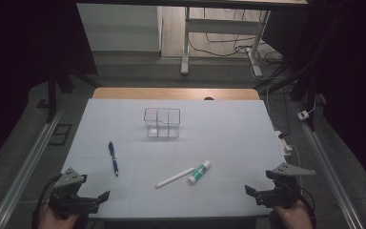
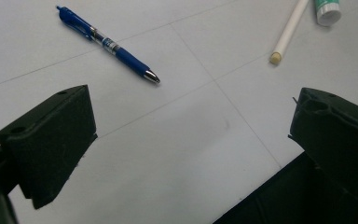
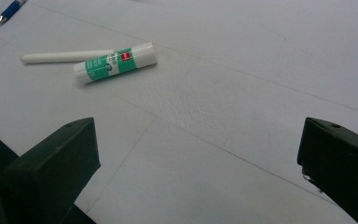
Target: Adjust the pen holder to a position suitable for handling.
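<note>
Two hand-held grippers rest at the near edge of the counter (image 1: 124,119), one at each corner, each with its jaws spread wide and nothing between them. The left hand-held gripper (image 1: 106,195) sits at the near left, the right hand-held gripper (image 1: 249,190) at the near right, both pointing inward over the white surface.

Nearest the left one lies a blue pen (image 1: 113,158), its silver tip toward the near side; in the left gripper view the pen (image 2: 108,44) shows a clear barrel section with a small printed band too fine to read. Toward the right lie a white stick (image 1: 174,177) and a glue stick (image 1: 199,172), just beside each other at the far ends. In the right gripper view the glue stick (image 3: 115,62) carries a green and white label with a small red square mark; its lettering is too blurred to read, and the white stick (image 3: 65,57) lies behind it.

Farther back, near the middle, stands a clear divided holder (image 1: 162,123), well apart from everything else.
</note>
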Tool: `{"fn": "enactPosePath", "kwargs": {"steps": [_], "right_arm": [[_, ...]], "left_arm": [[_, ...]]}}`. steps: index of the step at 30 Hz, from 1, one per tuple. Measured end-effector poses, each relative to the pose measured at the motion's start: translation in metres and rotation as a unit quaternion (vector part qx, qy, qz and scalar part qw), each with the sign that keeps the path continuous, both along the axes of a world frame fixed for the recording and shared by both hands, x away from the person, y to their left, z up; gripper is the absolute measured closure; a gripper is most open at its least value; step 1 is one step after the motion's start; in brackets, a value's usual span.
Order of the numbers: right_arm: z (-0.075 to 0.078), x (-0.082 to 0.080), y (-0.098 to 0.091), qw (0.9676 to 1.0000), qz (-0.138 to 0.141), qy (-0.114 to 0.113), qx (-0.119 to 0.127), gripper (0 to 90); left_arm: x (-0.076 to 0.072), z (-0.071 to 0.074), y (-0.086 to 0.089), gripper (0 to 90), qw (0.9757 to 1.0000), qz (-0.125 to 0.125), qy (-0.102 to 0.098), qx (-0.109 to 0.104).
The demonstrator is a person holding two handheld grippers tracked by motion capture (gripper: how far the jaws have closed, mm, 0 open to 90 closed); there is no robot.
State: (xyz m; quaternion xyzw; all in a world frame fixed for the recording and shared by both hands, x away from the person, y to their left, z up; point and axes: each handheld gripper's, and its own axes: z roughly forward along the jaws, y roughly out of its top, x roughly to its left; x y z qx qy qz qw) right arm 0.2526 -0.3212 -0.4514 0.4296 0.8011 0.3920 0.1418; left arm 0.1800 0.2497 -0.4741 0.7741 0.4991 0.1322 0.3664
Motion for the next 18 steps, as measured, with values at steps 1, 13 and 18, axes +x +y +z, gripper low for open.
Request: {"fn": "enactPosePath", "kwargs": {"steps": [1,13,18], "right_arm": [[0.0000,0.0000,-0.0001,1.0000,0.001,0.000,0.001,0.0],[0.0005,0.0018,-0.0051,0.9999,0.007,-0.009,-0.002,0.0],[0.0005,0.0013,-0.0038,0.9999,0.009,-0.004,0.002,0.0]], "left_arm": [[0.0001,-0.0001,-0.0002,0.9,1.0000,0.000,0.001,0.001],[0.0008,-0.0002,-0.0019,0.0,0.9999,0.008,0.004,0.011],[0.0010,-0.0001,-0.0023,0.0,0.9998,0.011,0.005,0.015]]}}
